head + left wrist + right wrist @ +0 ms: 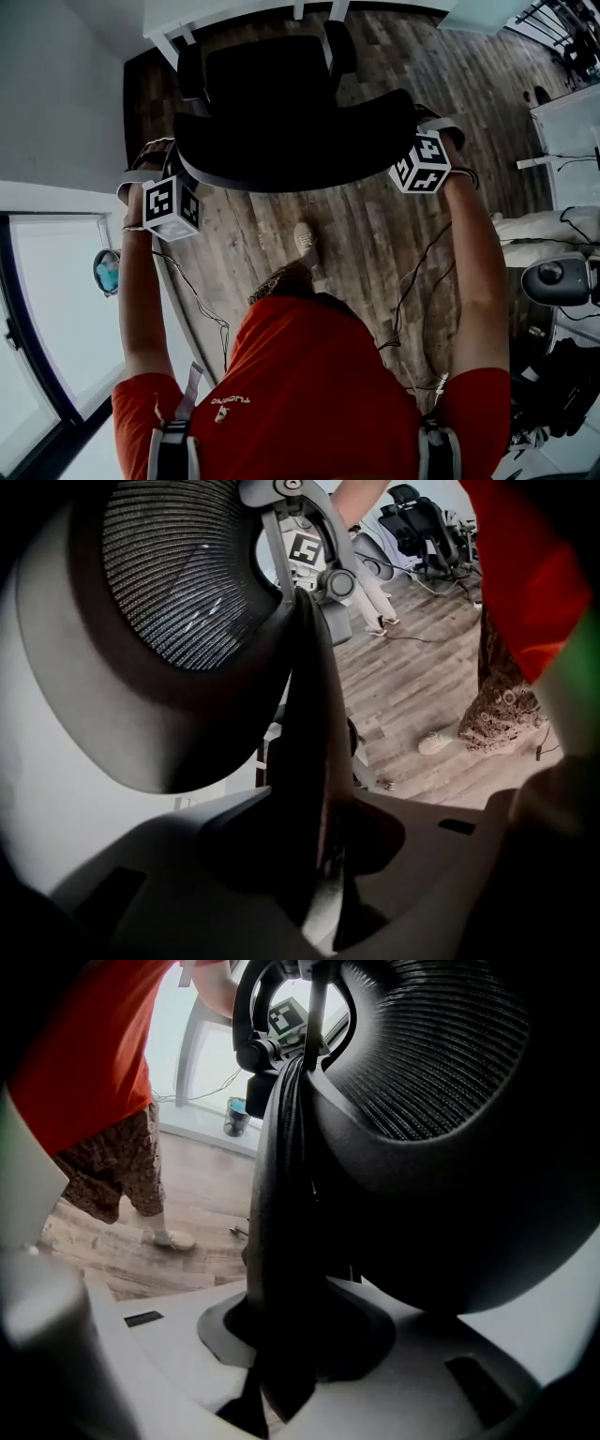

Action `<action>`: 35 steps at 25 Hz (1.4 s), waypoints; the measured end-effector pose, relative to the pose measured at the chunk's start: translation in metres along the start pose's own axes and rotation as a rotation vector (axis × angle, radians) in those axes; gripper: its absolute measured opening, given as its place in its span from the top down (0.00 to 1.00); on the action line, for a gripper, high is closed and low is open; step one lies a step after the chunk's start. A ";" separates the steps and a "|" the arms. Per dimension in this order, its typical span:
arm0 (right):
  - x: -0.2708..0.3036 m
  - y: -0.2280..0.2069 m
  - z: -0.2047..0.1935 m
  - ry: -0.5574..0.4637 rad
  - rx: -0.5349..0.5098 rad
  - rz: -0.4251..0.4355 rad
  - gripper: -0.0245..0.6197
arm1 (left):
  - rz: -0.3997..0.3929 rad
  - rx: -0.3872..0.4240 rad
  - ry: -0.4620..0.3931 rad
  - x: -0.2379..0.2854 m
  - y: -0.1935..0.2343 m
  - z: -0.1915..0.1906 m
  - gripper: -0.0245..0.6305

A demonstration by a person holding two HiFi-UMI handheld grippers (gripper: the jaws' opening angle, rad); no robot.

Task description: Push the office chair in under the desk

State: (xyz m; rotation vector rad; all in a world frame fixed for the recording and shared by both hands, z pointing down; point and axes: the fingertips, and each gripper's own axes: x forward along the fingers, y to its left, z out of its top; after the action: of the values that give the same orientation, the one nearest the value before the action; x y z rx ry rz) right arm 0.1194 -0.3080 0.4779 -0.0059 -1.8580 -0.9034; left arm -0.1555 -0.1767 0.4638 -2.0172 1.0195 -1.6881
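Armrests [339,47] may snag the white table [202,14] if the office chair [281,122], just before it, swivels, since the left hand-held gripper [155,164] and right hand-held gripper [431,122] clamp only its backrest rim [305,714].

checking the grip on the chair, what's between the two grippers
In the head view the office chair's backrest fills the whole stretch from the left gripper to the right gripper. Each gripper view shows its jaws shut on one side edge.
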 end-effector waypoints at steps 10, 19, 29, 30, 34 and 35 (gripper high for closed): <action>0.039 -0.067 -0.038 -0.035 -0.047 0.015 0.79 | 0.011 -0.039 0.037 0.050 0.051 0.008 0.76; 0.072 -0.121 -0.061 -0.039 -0.075 0.024 0.79 | 0.023 -0.067 0.059 0.088 0.093 0.002 0.76; 0.107 -0.173 -0.071 -0.050 -0.088 0.025 0.79 | 0.019 -0.078 0.080 0.125 0.135 -0.014 0.76; 0.110 -0.178 -0.071 -0.053 -0.089 0.024 0.79 | 0.021 -0.076 0.083 0.128 0.140 -0.017 0.76; 0.125 -0.200 -0.076 -0.061 -0.095 0.023 0.79 | 0.029 -0.081 0.092 0.143 0.161 -0.024 0.76; 0.129 -0.206 -0.078 -0.062 -0.097 0.023 0.79 | 0.029 -0.084 0.094 0.148 0.165 -0.025 0.76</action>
State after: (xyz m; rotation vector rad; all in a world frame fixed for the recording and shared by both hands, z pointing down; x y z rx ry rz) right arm 0.0395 -0.5509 0.4762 -0.1158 -1.8653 -0.9870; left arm -0.2243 -0.3890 0.4695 -1.9807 1.1640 -1.7675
